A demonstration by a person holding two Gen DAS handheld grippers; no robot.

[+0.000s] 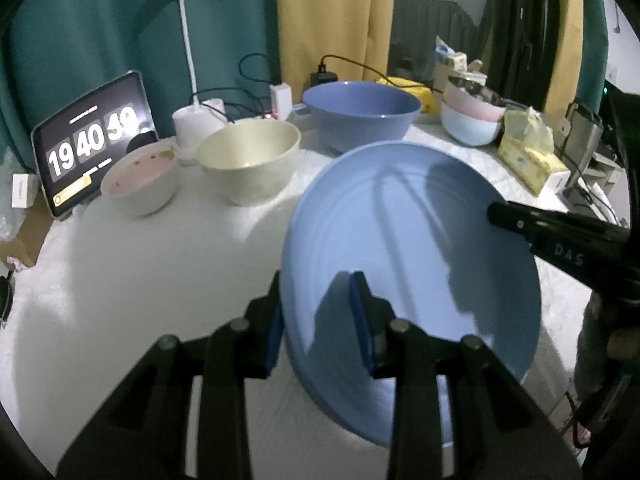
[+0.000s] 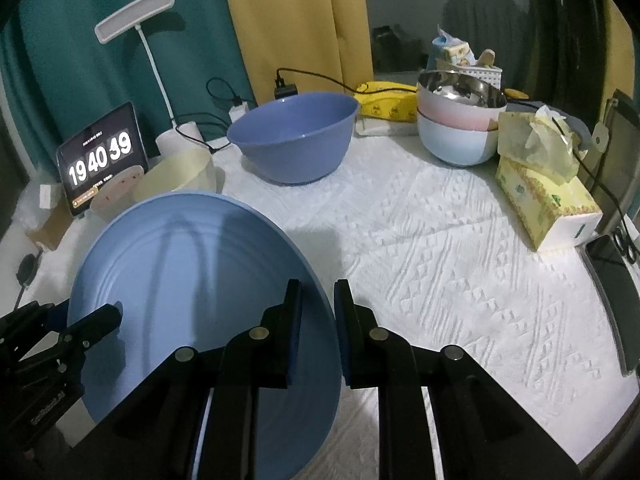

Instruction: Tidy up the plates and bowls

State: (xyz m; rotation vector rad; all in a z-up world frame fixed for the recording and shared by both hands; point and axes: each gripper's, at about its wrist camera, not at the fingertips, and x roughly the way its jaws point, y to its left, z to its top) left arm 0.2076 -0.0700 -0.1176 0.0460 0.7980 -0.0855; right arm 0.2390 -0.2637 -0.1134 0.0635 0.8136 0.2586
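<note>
A large light-blue plate (image 1: pixel 400 240) (image 2: pixel 192 260) hangs tilted above the white tablecloth, held at opposite rims. My left gripper (image 1: pixel 320 320) is shut on its near-left rim, one blue pad inside and one outside. My right gripper (image 2: pixel 318 328) is shut on the opposite rim; its black finger (image 1: pixel 496 212) shows over the plate's far side. The left gripper's fingertip (image 2: pixel 112 316) appears at the plate's left edge. Behind stand a dark-blue bowl (image 1: pixel 360 116) (image 2: pixel 292 136), a cream bowl (image 1: pixel 248 160) (image 2: pixel 176 176), a white bowl with a pink inside (image 1: pixel 138 184) and a stack of pink and pale-blue bowls (image 2: pixel 460 128) topped by a steel one.
A tablet clock (image 1: pixel 92 144) and a white desk lamp (image 1: pixel 188 40) stand at the back left with chargers and cables. Yellow tissue packs (image 2: pixel 544 200) lie at the right edge. Bare white cloth (image 2: pixel 440 260) spreads to the right of the plate.
</note>
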